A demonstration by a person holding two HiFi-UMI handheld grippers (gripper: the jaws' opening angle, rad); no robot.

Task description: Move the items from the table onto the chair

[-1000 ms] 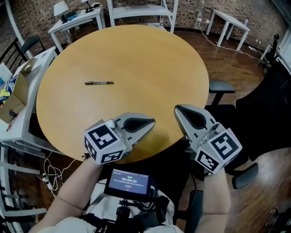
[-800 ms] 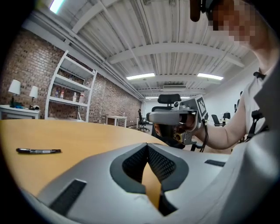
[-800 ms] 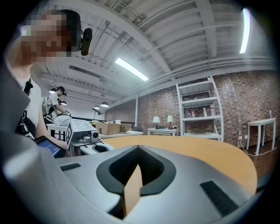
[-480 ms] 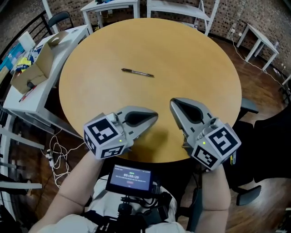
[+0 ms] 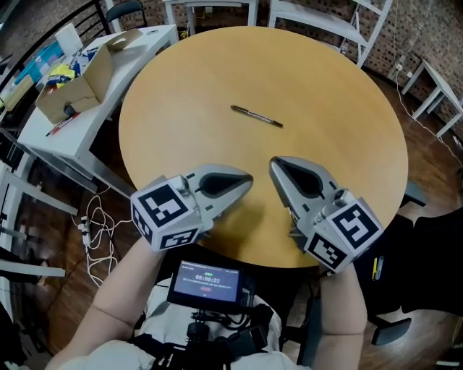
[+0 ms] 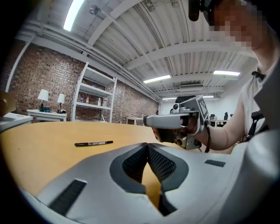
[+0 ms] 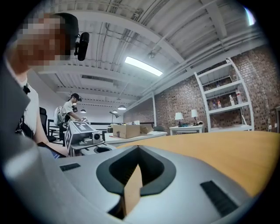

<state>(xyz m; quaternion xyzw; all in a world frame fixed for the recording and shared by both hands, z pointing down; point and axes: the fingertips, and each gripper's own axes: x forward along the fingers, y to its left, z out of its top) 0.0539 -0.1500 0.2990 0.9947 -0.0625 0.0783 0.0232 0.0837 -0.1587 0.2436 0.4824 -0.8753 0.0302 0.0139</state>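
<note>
A black pen (image 5: 257, 116) lies alone on the round wooden table (image 5: 340, 123), beyond both grippers; it also shows in the left gripper view (image 6: 93, 143). My left gripper (image 5: 248, 179) hovers over the table's near edge, shut and empty. My right gripper (image 5: 274, 165) is beside it, also shut with nothing in it. Each one's own view shows its jaws together over bare tabletop, left (image 6: 148, 146) and right (image 7: 137, 150). The black chair (image 5: 427, 242) stands at the table's right, behind the right gripper.
A white desk (image 5: 108, 108) with an open cardboard box (image 5: 76, 83) stands left of the table, with cables (image 5: 90, 231) on the floor below it. White shelving (image 5: 325, 18) stands at the back. A small screen (image 5: 205, 283) sits at my chest. A person (image 7: 70, 109) stands far off.
Both grippers and the view have swung left, away from the chair side. The pen now lies straight ahead of the grippers instead of far to their left. Both stay shut.
</note>
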